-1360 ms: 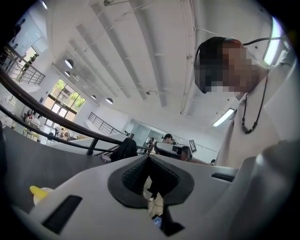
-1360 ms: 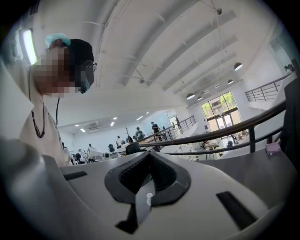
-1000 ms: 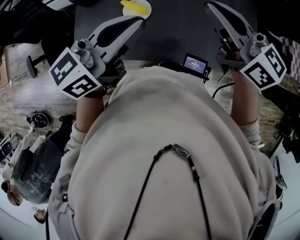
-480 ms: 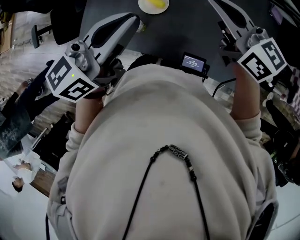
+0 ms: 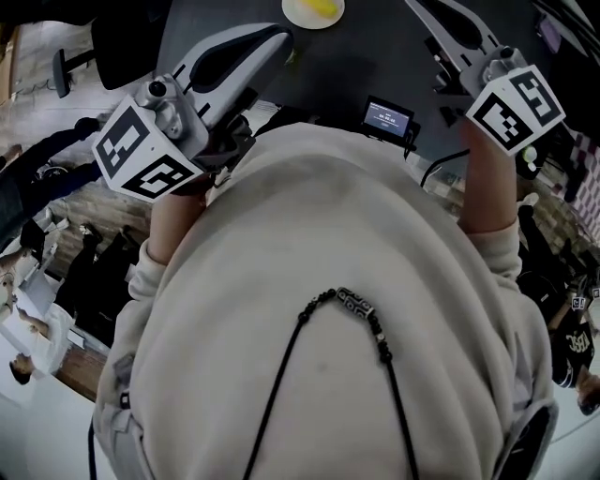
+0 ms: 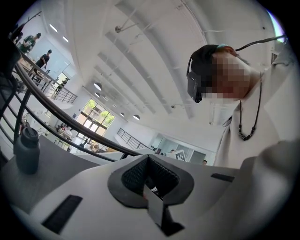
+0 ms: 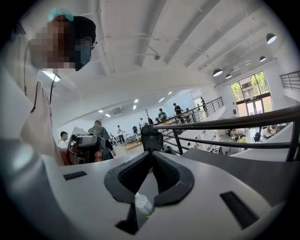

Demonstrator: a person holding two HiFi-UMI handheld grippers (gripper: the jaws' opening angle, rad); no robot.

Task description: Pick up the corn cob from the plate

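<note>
Looking down in the head view, I found a cream sweatshirt (image 5: pixel 319 309) hiding most of the dark grey surface (image 5: pixel 375 47). The white left gripper (image 6: pixel 149 158) pointed up at the ceiling, its jaws pressed together on nothing, with a grey lidded bottle (image 6: pixel 26 150) standing to its left. The yellow corn cob (image 5: pixel 323 7) lay on the small white plate (image 5: pixel 302 21), which the top edge cut off, ahead between both grippers. The white right gripper (image 7: pixel 151 154) was likewise closed and empty, facing a black railing (image 7: pixel 234 124) and distant people too small to make out.
</note>
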